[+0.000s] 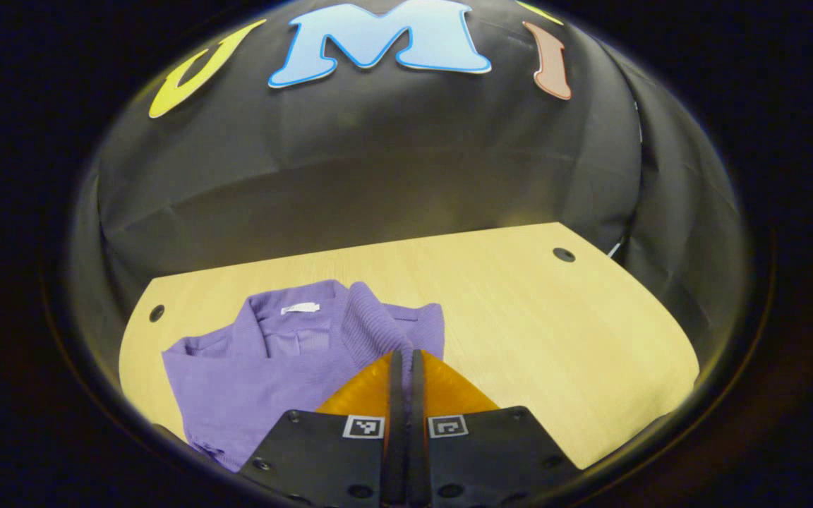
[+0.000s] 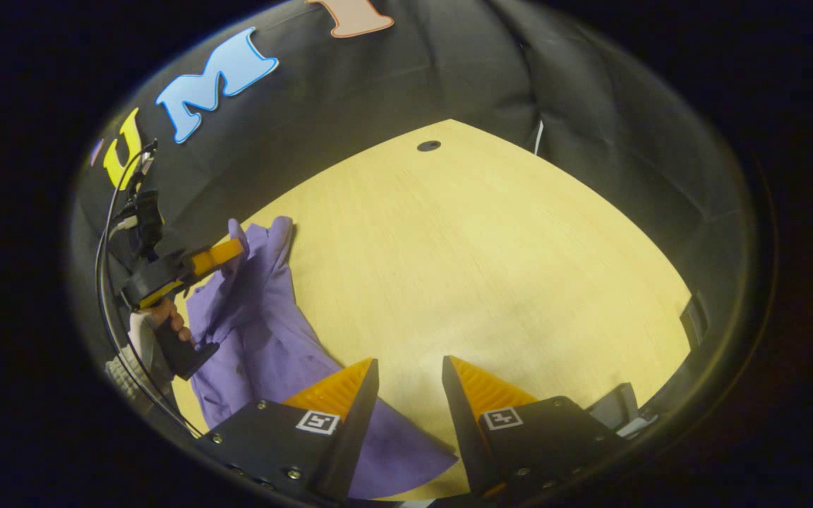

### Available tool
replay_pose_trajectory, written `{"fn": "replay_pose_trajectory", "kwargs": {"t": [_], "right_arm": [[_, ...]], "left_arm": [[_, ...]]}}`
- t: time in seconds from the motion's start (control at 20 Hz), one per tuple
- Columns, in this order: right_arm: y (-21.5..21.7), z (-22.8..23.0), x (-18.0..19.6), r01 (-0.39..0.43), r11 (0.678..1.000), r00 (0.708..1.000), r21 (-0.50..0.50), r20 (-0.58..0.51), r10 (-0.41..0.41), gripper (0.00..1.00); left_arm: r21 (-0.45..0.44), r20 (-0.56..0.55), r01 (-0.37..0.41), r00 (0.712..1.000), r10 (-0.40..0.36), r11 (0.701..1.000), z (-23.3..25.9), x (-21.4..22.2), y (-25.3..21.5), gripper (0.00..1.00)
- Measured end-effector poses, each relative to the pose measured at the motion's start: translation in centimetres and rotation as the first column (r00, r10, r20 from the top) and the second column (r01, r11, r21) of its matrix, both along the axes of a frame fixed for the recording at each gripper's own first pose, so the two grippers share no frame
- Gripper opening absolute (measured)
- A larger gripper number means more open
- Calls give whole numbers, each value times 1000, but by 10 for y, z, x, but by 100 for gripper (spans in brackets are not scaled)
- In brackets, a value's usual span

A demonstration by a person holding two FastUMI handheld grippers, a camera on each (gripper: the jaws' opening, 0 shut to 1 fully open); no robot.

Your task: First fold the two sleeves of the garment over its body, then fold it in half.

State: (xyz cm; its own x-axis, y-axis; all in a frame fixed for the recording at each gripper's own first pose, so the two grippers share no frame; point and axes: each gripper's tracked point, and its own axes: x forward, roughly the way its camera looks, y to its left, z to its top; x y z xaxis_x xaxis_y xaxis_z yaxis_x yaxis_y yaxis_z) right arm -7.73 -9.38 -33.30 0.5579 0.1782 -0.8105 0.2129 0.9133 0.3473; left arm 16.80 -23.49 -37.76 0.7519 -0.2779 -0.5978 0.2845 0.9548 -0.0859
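In the left gripper view, the left gripper (image 1: 405,356) has its fingers (image 1: 368,388) pressed together, pinching a ribbed sleeve (image 1: 371,321) of the purple garment (image 1: 265,374). The garment lies on the near left part of the worktop (image 1: 519,317), collar toward the booth wall. In the right gripper view, the right gripper (image 2: 410,367) holds its fingers (image 2: 339,388) wide apart, gripping nothing, above the garment's hem edge and bare worktop. Farther off, a hand (image 2: 166,317) holds the left gripper at the garment's far end.

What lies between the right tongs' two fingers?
In the right gripper view, bare table shows between the open right tongs; the purple garment lies beside them.
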Motion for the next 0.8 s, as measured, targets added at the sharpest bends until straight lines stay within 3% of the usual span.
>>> {"fn": "replay_pose_trajectory", "kwargs": {"t": [0.15,0.3,0.35,0.8], "right_arm": [[-2,1,0,0,1000,1000,0,3,0,59],[6,1,-5,-32,999,999,-1,5,32,59],[11,1,-8,-46,999,999,-3,4,46,59],[57,-12,-41,-232,972,972,-34,-32,231,59]], "left_arm": [[-37,-39,17,999,-18,999,-6,-8,-9,19],[-18,-19,41,999,-41,999,4,-18,-6,96],[-17,-20,46,999,-47,999,6,-21,-4,100],[28,-24,2,1000,-1,1000,10,-88,81,100]]}}
